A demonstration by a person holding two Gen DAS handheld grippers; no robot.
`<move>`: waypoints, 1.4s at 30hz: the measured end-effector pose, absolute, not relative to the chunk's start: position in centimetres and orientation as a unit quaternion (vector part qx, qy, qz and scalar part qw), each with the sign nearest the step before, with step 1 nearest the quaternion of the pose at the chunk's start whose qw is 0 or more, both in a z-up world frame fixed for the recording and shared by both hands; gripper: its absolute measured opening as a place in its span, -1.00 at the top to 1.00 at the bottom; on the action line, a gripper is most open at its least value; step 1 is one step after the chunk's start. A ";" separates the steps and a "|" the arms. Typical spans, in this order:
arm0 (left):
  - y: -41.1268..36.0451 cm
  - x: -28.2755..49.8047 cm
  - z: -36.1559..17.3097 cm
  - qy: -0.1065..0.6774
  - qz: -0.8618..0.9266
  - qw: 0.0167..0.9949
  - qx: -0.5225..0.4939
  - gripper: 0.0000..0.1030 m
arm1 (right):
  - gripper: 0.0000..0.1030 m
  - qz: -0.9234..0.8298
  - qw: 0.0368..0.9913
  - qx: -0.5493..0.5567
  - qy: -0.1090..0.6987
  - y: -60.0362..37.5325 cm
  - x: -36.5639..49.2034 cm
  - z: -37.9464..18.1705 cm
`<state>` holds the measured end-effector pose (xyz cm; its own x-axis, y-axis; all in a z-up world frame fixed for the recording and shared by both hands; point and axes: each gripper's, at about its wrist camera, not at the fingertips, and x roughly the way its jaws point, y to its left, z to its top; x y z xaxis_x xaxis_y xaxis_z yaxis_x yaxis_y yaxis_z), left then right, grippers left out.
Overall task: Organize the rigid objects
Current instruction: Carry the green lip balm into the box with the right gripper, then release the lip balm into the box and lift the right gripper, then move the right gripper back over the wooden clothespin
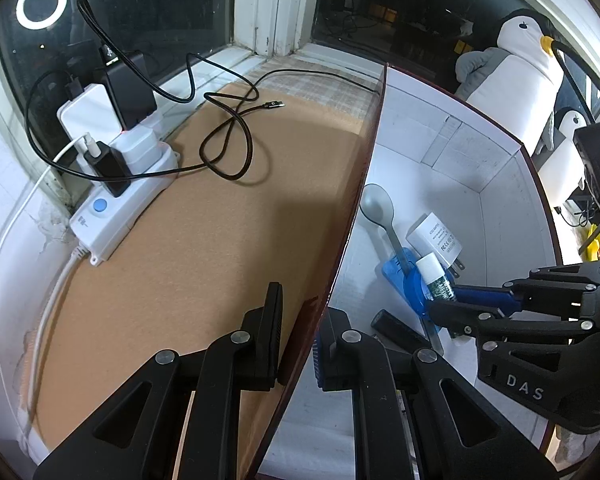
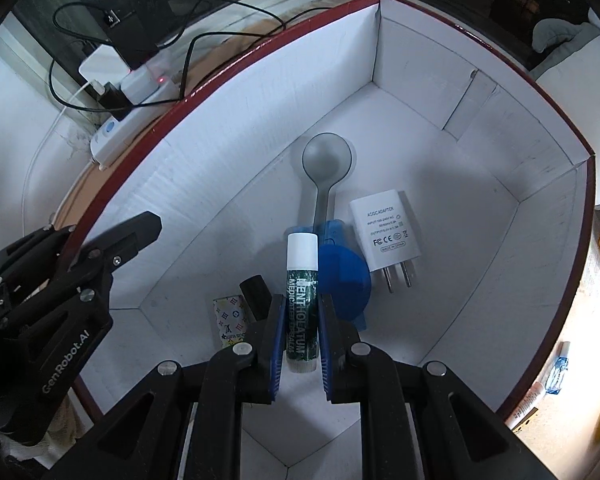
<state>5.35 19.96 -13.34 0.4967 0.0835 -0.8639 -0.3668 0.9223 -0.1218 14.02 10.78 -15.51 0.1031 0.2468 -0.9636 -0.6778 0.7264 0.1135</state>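
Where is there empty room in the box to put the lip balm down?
The lip balm could go on bare floor along the left wall beside the spoon, or right of the white adapter. It is crowded around the blue piece and black stick.

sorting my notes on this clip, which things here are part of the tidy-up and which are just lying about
Part of the job:
box
lip balm in right gripper
spoon
adapter
blue item
left gripper clamping the box wall

Lying about:
power strip
black cable
penguin toy
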 end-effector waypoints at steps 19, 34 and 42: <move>20.0 5.1 -13.1 0.487 0.133 0.851 -0.142 0.77 | 0.20 0.341 0.751 -0.111 0.554 6.5 13.1 -10.3; 19.6 3.6 -12.0 0.485 0.139 0.853 -0.134 0.77 | 0.20 0.270 0.811 -0.011 0.519 -7.0 13.3 -6.2; 19.3 2.9 -11.6 0.486 0.147 0.851 -0.132 0.74 | 0.20 0.191 0.813 0.000 0.550 -13.7 14.1 -10.2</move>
<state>2.91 19.27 -11.60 0.4845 0.1223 -0.8662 -0.3790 0.9218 -0.0818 14.11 -13.68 -10.20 0.3230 0.3105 -0.8940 -0.3105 0.9271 0.2098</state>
